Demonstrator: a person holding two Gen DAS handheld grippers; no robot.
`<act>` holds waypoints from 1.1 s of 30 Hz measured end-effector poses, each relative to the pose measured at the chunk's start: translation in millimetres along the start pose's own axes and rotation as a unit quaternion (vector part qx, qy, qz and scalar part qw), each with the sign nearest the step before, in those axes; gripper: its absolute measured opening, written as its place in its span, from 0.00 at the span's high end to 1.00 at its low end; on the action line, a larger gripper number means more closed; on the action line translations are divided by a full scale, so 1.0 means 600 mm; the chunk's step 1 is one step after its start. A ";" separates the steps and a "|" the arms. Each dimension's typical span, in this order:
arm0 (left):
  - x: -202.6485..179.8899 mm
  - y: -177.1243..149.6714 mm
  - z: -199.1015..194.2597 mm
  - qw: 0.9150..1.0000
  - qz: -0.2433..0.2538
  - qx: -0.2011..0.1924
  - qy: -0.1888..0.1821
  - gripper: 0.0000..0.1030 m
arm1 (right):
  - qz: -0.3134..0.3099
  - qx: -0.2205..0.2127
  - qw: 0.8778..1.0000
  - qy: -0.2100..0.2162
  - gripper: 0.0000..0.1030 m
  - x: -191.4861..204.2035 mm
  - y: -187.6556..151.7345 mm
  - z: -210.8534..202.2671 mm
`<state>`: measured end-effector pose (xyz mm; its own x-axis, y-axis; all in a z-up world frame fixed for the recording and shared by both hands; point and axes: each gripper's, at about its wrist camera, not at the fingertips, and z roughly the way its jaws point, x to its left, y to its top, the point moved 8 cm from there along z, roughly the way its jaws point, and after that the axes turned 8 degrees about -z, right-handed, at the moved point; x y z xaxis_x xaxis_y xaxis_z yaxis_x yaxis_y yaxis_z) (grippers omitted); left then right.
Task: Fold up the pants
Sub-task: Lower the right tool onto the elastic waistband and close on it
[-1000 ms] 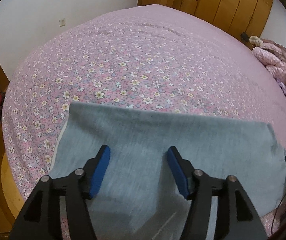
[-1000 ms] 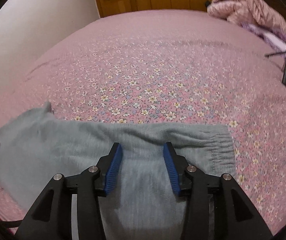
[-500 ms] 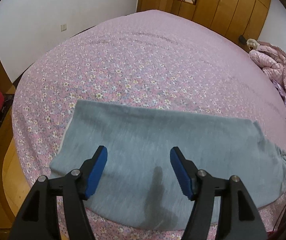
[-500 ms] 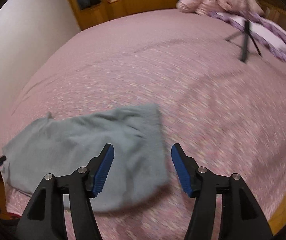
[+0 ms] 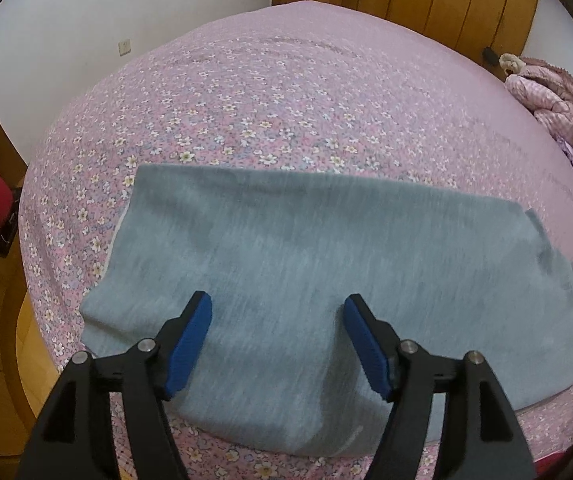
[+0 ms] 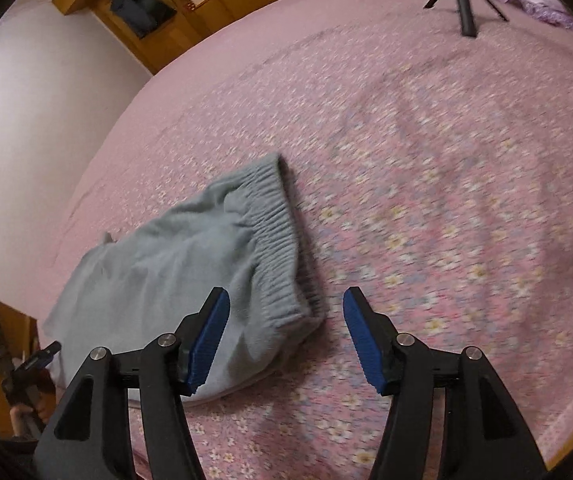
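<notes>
Pants (image 5: 318, 280): grey, laid folded lengthwise on the near part of the bedspread (image 5: 286, 112); elastic waistband (image 6: 278, 240) at the right end.
Left gripper (image 5: 278, 334): above the cloth's middle, jaws opening, wide, nothing pinched.
Right gripper (image 6: 285, 330): wide, empty; near waistband corner lying between the jaws, untouched.
Risk, grip: only the top layer caught at the waistband, layers then sliding apart.
Risk, fold: uneven lift of the two ends, edges skewing.
Risk, surface: bedspread pinched along with the cloth.
Change, left: jaws wider than a second ago; more of the cloth's near edge in sight.
Change, right: shifted from over the cloth to its waistband corner, view tilted, jaws wider.
</notes>
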<state>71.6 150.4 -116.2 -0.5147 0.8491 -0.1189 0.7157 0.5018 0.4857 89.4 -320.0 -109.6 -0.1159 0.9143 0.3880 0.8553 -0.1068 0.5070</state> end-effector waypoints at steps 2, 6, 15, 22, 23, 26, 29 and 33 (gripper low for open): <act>0.000 0.000 0.004 1.000 0.003 0.000 0.002 0.29 | -0.005 -0.001 1.000 0.004 0.41 0.008 -0.002 0.009; 0.001 0.001 0.008 1.000 0.006 0.000 0.004 0.27 | -0.015 -0.006 1.000 -0.004 0.41 0.017 -0.005 0.019; 0.002 0.003 0.011 1.000 0.003 0.003 0.003 0.25 | -0.024 -0.008 1.000 -0.013 0.41 0.035 -0.010 0.034; 0.000 0.000 0.011 1.000 0.011 0.001 0.003 0.24 | -0.027 -0.011 1.000 -0.009 0.41 0.031 -0.005 0.040; 0.001 0.001 0.011 1.000 0.011 0.002 0.003 0.24 | -0.029 -0.011 0.999 -0.014 0.42 0.029 -0.006 0.037; 0.000 0.001 0.012 1.000 0.011 0.001 0.002 0.23 | -0.028 -0.005 1.000 -0.006 0.67 0.043 -0.016 0.028; 0.001 0.001 0.012 1.000 0.012 0.002 0.003 0.23 | -0.038 0.000 0.999 -0.017 0.67 0.050 -0.019 0.034; 0.001 0.002 0.014 1.000 0.012 0.003 0.001 0.22 | -0.016 0.004 1.000 -0.007 0.67 0.045 -0.018 0.038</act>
<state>76.4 152.9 -122.9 -0.4980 0.8608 -0.1049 0.7313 0.4818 0.4828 88.6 -285.5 -122.0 -0.1353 0.9229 0.3605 0.8551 -0.0750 0.5130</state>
